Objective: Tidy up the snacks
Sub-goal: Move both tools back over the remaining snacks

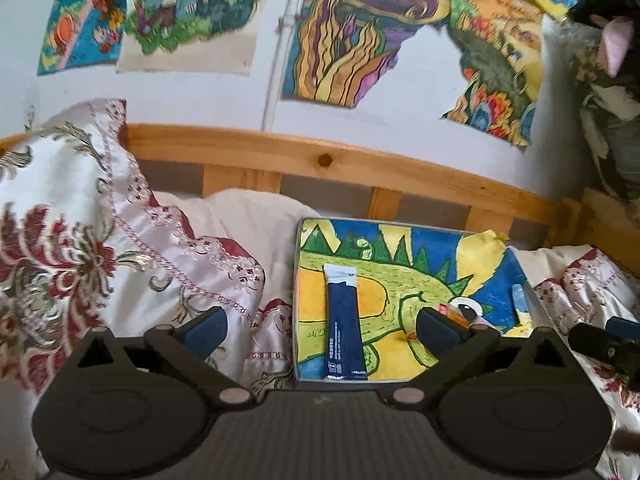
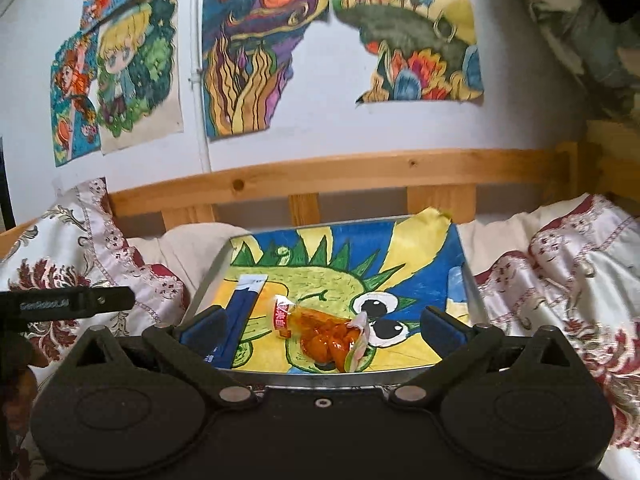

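On a bed with a slatted pine headboard (image 2: 340, 172), a shallow metal tray (image 2: 320, 378) lined with a crayon dinosaur drawing (image 2: 424, 256) holds two snacks. One is a long dark-blue stick sachet with a white sealed end (image 1: 345, 324), lying lengthwise on the tray's left half. The other is a clear packet of orange-red pieces with a red label (image 2: 320, 330), resting near the middle, just right of the sachet and apart from it.

My left gripper (image 1: 320, 330) stands with its two blue-padded fingers spread wide, one over the quilt and one over the drawing; the sachet lies on the tray between them, untouched. My right gripper (image 2: 320, 326) is equally wide, the packet lying on the tray between its pads with clear gaps on both sides. Neither grips anything.

One floral embroidered satin quilt (image 1: 80, 240) bunches up on both sides of the tray. Four torn children's drawings (image 2: 256, 52) hang on the pale wall above.
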`<move>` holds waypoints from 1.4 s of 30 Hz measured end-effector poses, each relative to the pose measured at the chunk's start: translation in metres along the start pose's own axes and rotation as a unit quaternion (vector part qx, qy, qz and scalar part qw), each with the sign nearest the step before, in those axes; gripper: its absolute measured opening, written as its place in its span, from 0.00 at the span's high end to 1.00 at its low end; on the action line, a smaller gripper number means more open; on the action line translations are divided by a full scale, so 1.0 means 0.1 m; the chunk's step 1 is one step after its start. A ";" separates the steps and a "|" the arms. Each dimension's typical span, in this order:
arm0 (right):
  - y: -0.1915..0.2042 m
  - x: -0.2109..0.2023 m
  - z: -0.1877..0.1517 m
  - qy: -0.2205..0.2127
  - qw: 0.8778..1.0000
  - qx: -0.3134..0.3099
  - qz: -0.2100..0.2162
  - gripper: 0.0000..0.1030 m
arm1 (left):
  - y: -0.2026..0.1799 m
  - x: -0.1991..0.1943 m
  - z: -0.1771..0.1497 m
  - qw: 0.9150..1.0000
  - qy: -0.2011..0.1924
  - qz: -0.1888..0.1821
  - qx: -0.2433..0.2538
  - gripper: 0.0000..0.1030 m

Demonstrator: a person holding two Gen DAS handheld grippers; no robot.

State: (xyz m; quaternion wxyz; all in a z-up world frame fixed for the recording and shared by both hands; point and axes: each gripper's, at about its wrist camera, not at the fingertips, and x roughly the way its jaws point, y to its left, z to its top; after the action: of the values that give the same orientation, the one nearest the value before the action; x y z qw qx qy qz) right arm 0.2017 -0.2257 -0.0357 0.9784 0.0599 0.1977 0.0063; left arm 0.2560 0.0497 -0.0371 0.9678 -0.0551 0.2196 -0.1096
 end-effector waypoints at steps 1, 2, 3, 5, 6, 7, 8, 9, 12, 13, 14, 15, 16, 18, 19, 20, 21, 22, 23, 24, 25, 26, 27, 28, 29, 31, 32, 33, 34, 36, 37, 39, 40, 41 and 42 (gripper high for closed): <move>0.01 -0.07 -0.02 -0.005 1.000 -0.004 -0.001 0.01 | -0.01 -0.07 -0.03 1.000 -0.004 0.000 0.001 0.01; 0.01 -0.12 -0.04 -0.008 1.000 -0.008 -0.003 0.01 | -0.02 -0.14 -0.08 1.000 -0.005 0.000 0.003 0.01; 0.02 -0.17 -0.06 -0.011 1.000 -0.012 -0.004 0.01 | -0.02 -0.19 -0.11 1.000 -0.004 0.000 0.004 0.01; 0.03 -0.29 -0.12 -0.016 1.000 -0.020 -0.008 0.01 | -0.04 -0.29 -0.19 1.000 0.003 -0.003 0.007 0.01; 0.03 -0.34 -0.16 -0.020 1.000 -0.021 -0.011 0.01 | -0.04 -0.34 -0.23 1.000 0.007 -0.003 0.008 0.01; 0.03 -0.41 -0.20 -0.025 0.999 -0.020 -0.015 0.01 | -0.05 -0.38 -0.27 1.000 0.012 -0.005 0.009 0.01; 0.03 -0.47 -0.25 -0.026 0.999 -0.019 -0.018 0.01 | -0.06 -0.41 -0.31 1.000 0.019 -0.008 0.012 0.01; 0.04 -0.52 -0.29 -0.025 0.999 -0.021 -0.019 0.01 | -0.06 -0.44 -0.36 0.999 0.029 -0.010 0.014 0.01; 0.06 -0.66 -0.46 -0.020 0.999 -0.031 -0.028 0.01 | -0.06 -0.47 -0.49 0.998 0.061 -0.011 0.017 0.01; 0.07 -0.70 -0.51 -0.016 0.999 -0.030 -0.029 0.01 | -0.06 -0.49 -0.53 0.998 0.066 -0.011 0.015 0.01; 0.07 -0.73 -0.55 -0.013 0.999 -0.029 -0.031 0.01 | -0.04 -0.52 -0.58 0.998 0.067 -0.012 0.014 0.01; 0.08 -0.77 -0.60 -0.012 0.999 -0.031 -0.034 0.01 | -0.04 -0.54 -0.61 0.997 0.069 -0.012 0.014 0.01; 0.09 -0.79 -0.64 -0.011 0.999 -0.033 -0.037 0.01 | -0.05 -0.56 -0.65 0.997 0.073 -0.015 0.016 0.01; 0.09 -0.83 -0.71 -0.005 0.998 -0.033 -0.044 0.01 | -0.07 -0.59 -0.70 0.996 0.080 -0.022 0.026 0.01; 0.08 -0.86 -0.74 -0.002 0.998 -0.031 -0.046 0.01 | -0.08 -0.60 -0.73 0.996 0.084 -0.026 0.029 0.01; 0.07 -0.88 -0.78 0.001 0.998 -0.029 -0.048 0.01 | -0.09 -0.62 -0.76 0.995 0.089 -0.030 0.031 0.01; 0.07 -0.89 -0.81 0.005 0.998 -0.027 -0.049 0.01 | -0.10 -0.64 -0.79 0.994 0.094 -0.035 0.032 0.01; 0.07 -0.91 -0.85 0.011 0.998 -0.026 -0.051 0.01 | -0.11 -0.65 -0.82 0.994 0.099 -0.039 0.032 0.01; 0.08 -0.92 -0.88 0.016 0.998 -0.025 -0.052 0.01 | -0.13 -0.67 -0.85 0.993 0.106 -0.044 0.035 0.01; 0.08 -0.93 -0.91 0.021 0.998 -0.025 -0.052 0.01 | -0.15 -0.68 -0.88 0.992 0.111 -0.048 0.039 0.01; 0.08 -0.94 -0.94 0.026 0.998 -0.025 -0.053 0.01 | -0.17 -0.70 -0.91 0.991 0.115 -0.053 0.044 0.01; 0.09 -0.95 -0.97 0.031 0.998 -0.026 -0.053 0.01 | -0.19 -0.72 -0.95 0.990 0.118 -0.058 0.051 0.01; 0.10 -0.95 -1.00 0.036 0.998 -0.027 -0.052 0.01 | -0.21 -0.74 -0.97 0.989 0.120 -0.062 0.056 0.01; 0.11 -0.95 -1.02 0.041 0.997 -0.028 -0.054 0.01 | -0.23 -0.76 -1.00 0.988 0.121 -0.066 0.063 0.01; 0.12 -0.95 -1.05 0.047 0.997 -0.028 -0.056 0.01 | -0.24 -0.78 -1.02 0.988 0.121 -0.069 0.067 0.01; 0.13 -0.94 -1.11 0.057 0.996 -0.027 -0.057 0.01 | -0.27 -0.80 -1.06 0.987 0.124 -0.073 0.071 0.01; 0.14 -0.93 -1.14 0.063 0.996 -0.026 -0.060 0.01 | -0.28 -0.79 -1.08 0.986 0.129 -0.074 0.072 0.01; 0.14 -0.91 -1.16 0.069 0.995 -0.025 -0.063 0.01 | -0.29 -0.80 -1.09 0.986 0.133 -0.074 0.074 0.01; 0.15 -0.90 -1.17 0.073 0.995 -0.024 -0.065 0.01 | -0.30 -0.80 -1.11 0.985 0.134 -0.073 0.075 0.01; 0.15 -0.88 -1.20 0.081 0.994 -0.026 -0.074 0.01 | -0.31 -0.80 -1.12 0.985 0.135 -0.070 0.078 0.01; 0.15 -0.86 -1.21 0.085 0.993 -0.027 -0.078 0.01 | -0.31 -0.80 -1.12 0.985 0.136 -0.068 0.080 0.01; 0.14 -0.85 -1.23 0.090 0.992 -0.025 -0.082 0.01 | -0.31 -0.79 -1.12 0.985 0.137 -0.062 0.081 0.01; 0.13 -0.84 -1.23 0.090 0.992 -0.025 -0.083 0.01 | -0.31 -0.79 -1.13 0.985 0.138 -0.061 0.081 0.01; 0.13 -0.84 -1.23 0.090 0.992 -0.025 -0.083 0.01 | -0.31 -0.78 -1.13 0.985 0.139 -0.059 0.081 0.01; 0.13 -0.84 -1.23 0.090 0.992 -0.025 -0.083 0.01 | -0.31 -0.78 -1.13 0.985 0.140 -0.057 0.081 0.01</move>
State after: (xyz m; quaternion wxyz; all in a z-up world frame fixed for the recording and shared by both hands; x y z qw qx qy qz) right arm 0.0771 -0.2014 -0.1145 0.9549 0.0180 0.2892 -0.0643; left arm 0.1326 0.0315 -0.1015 0.9208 0.0267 0.3402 -0.1891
